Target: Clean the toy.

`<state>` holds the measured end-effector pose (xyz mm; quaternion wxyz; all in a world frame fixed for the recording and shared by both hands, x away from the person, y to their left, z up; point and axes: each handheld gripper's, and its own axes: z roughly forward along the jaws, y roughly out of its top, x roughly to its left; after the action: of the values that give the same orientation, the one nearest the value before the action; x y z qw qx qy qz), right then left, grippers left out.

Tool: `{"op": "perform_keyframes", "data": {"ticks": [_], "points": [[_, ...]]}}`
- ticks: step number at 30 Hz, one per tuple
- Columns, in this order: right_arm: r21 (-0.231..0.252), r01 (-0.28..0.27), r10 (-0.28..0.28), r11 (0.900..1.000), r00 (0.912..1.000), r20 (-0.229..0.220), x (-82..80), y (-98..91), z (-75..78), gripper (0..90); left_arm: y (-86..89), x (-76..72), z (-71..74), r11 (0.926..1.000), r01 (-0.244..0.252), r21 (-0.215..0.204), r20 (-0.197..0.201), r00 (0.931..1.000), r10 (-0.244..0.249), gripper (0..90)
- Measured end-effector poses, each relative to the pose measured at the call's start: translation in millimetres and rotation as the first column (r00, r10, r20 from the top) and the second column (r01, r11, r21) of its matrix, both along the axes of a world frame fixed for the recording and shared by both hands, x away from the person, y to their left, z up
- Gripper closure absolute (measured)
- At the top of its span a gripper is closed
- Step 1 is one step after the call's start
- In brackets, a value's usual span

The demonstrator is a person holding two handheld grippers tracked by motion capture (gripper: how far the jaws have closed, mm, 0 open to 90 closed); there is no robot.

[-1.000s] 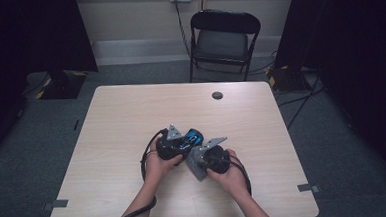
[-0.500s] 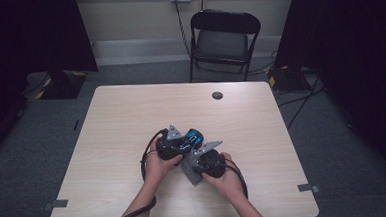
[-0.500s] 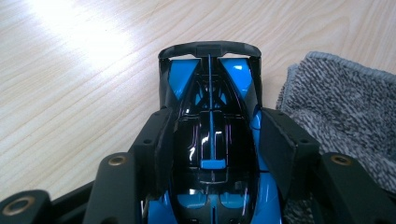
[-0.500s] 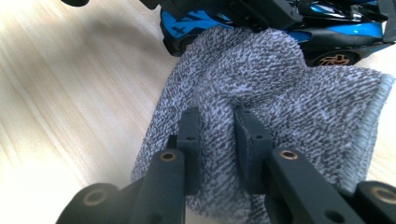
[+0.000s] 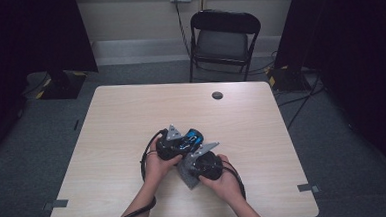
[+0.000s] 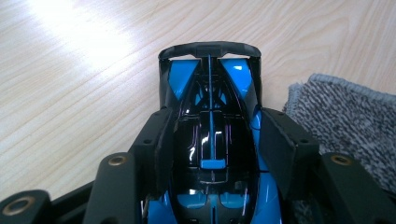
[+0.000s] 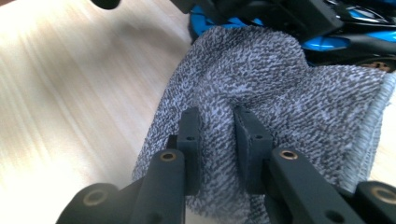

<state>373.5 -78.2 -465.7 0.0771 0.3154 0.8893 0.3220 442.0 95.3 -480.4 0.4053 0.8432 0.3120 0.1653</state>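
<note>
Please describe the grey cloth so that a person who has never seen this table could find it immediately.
On the light wooden table, look near the front edge, where the person's two hands meet. There the right gripper pinches a fold of the cloth between its jaws, beside the blue and black toy car held by the left gripper. The cloth is the one soft, speckled grey thing there.

A toy car [image 6: 212, 140] in glossy black with bright blue panels and a thin blue centre stripe is seen. A cloth [image 7: 280, 98] is flecked in grey and white. The jaws are matte black. The surface [image 5: 116, 122] is grained in pale, light wood.
</note>
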Motion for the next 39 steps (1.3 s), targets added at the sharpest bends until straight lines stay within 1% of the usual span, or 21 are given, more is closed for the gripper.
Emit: {"op": "perform_keyframes", "data": {"ticks": [2, 4, 13, 16, 19, 22, 24, 25, 26, 29, 30, 33, 39], "points": [[0.016, -0.012, 0.012, 0.9998, 0.9999, -0.010, -0.7, 0.8, -0.6, 73.9, -0.2, -0.4, -0.6, 0.9999, 0.000, -0.011, -0.005, 1.0000, 0.000, 45.9], [0.017, -0.017, 0.017, 0.9997, 0.9998, -0.012, -1.5, 2.1, -0.6, 73.9, 0.2, 0.0, 0.0, 1.0000, 0.001, 0.000, 0.001, 1.0000, -0.001, 45.8], [0.024, -0.047, 0.047, 0.9986, 0.9988, -0.014, -4.2, 5.0, -0.2, 73.9, 0.2, 0.1, 0.4, 1.0000, 0.002, 0.003, -0.003, 1.0000, -0.002, 45.9], [0.038, -0.053, 0.054, 0.9978, 0.9982, -0.024, -4.7, 4.3, 0.4, 73.9, -0.4, 0.6, 0.8, 1.0000, 0.003, 0.005, -0.006, 1.0000, -0.003, 45.8], [0.030, -0.071, 0.072, 0.9970, 0.9972, -0.020, -7.1, 4.3, 1.6, 73.8, -0.1, 0.4, 0.5, 1.0000, 0.004, 0.003, -0.003, 1.0000, -0.004, 45.8], [0.012, -0.086, 0.086, 0.9962, 0.9962, -0.012, -10.0, 2.2, 3.5, 73.8, 0.5, 0.1, 0.6, 1.0000, 0.003, 0.006, -0.003, 1.0000, -0.003, 45.9], [-0.003, -0.081, 0.081, 0.9967, 0.9967, 0.003, -10.3, -1.1, 5.8, 73.9, 0.6, -0.1, 0.5, 1.0000, 0.004, 0.004, -0.003, 1.0000, -0.004, 45.8], [-0.006, -0.075, 0.075, 0.9972, 0.9971, 0.008, -9.9, -3.1, 7.1, 73.9, 0.4, -0.5, 0.2, 1.0000, 0.002, -0.004, -0.010, 0.9999, -0.003, 45.8], [-0.007, -0.068, 0.068, 0.9977, 0.9976, 0.010, -8.9, -5.7, 8.2, 73.9, 0.4, -0.6, 0.1, 1.0000, 0.002, -0.006, -0.008, 1.0000, -0.002, 45.8], [0.005, -0.039, 0.039, 0.9992, 0.9992, 0.011, -4.5, -15.2, 12.7, 73.9, 0.9, -0.6, 0.3, 1.0000, 0.004, -0.002, -0.009, 0.9999, -0.005, 45.8], [0.005, -0.027, 0.027, 0.9996, 0.9995, 0.017, -3.0, -18.4, 14.4, 73.9, 1.2, -0.5, 0.6, 1.0000, 0.003, 0.005, -0.001, 1.0000, -0.003, 45.8], [0.012, 0.002, -0.002, 0.9999, 0.9998, 0.022, 1.1, -27.5, 19.4, 73.9, 1.1, -0.5, 0.4, 1.0000, 0.003, 0.001, -0.002, 1.0000, -0.003, 45.8], [0.013, 0.061, -0.062, 0.9981, 0.9965, 0.056, 9.7, -43.0, 29.7, 73.9, 1.7, -1.0, 0.6, 1.0000, -0.001, 0.008, 0.004, 1.0000, 0.001, 45.9]]}}
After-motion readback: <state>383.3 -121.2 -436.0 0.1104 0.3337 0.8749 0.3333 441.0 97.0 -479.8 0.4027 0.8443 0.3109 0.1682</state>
